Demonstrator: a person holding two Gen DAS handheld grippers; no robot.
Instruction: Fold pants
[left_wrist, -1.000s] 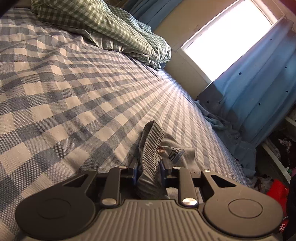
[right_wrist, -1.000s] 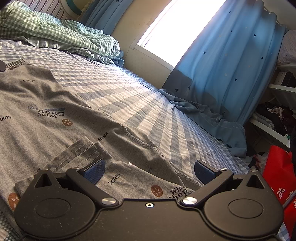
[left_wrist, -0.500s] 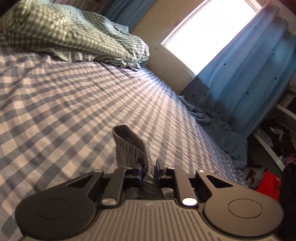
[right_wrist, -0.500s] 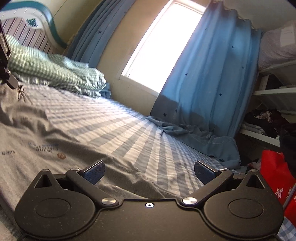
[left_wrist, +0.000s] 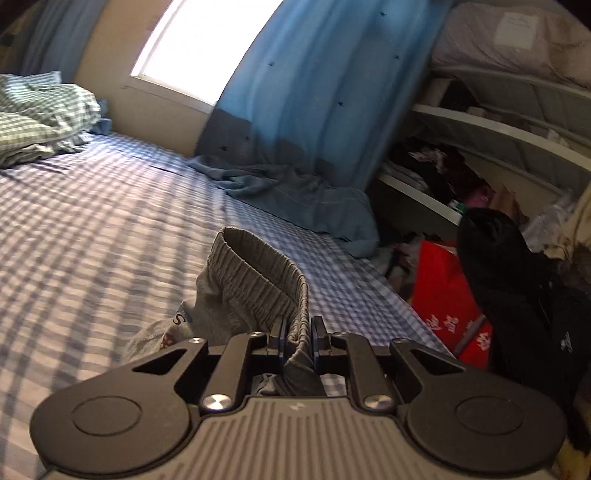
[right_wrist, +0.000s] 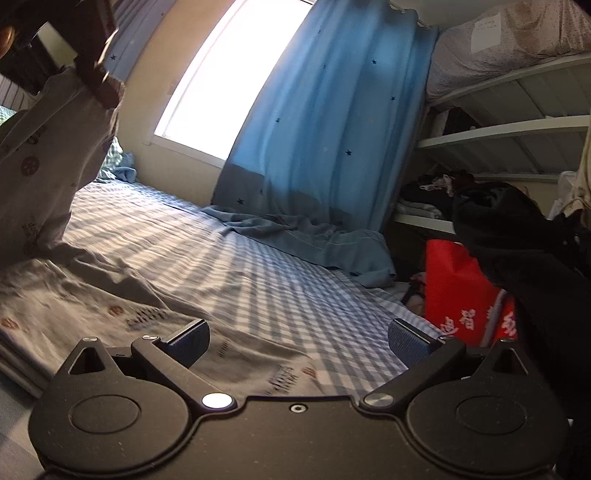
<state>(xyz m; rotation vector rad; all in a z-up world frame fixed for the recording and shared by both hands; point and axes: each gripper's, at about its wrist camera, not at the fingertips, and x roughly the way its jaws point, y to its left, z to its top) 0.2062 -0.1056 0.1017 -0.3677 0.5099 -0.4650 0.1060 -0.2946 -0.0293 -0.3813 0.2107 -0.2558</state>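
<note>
The pants are grey with printed words and brown paw marks. My left gripper (left_wrist: 297, 338) is shut on their ribbed elastic waistband (left_wrist: 255, 273) and holds it up above the checked bed. In the right wrist view the lifted waist end (right_wrist: 55, 147) hangs at the upper left, and the legs (right_wrist: 155, 325) lie flat on the bed under my right gripper (right_wrist: 297, 341), which is open and empty just above the fabric.
The blue-and-white checked bed sheet (right_wrist: 236, 266) stretches toward a bright window (right_wrist: 229, 74) with a blue curtain (right_wrist: 325, 129). A green checked duvet (left_wrist: 40, 110) lies at the far left. A red bag (right_wrist: 458, 291) and cluttered white shelves (right_wrist: 498, 129) stand off the bed's right edge.
My left gripper has lifted the waistband higher and swung right, toward the shelves. My right gripper has stayed open and drawn back along the legs.
</note>
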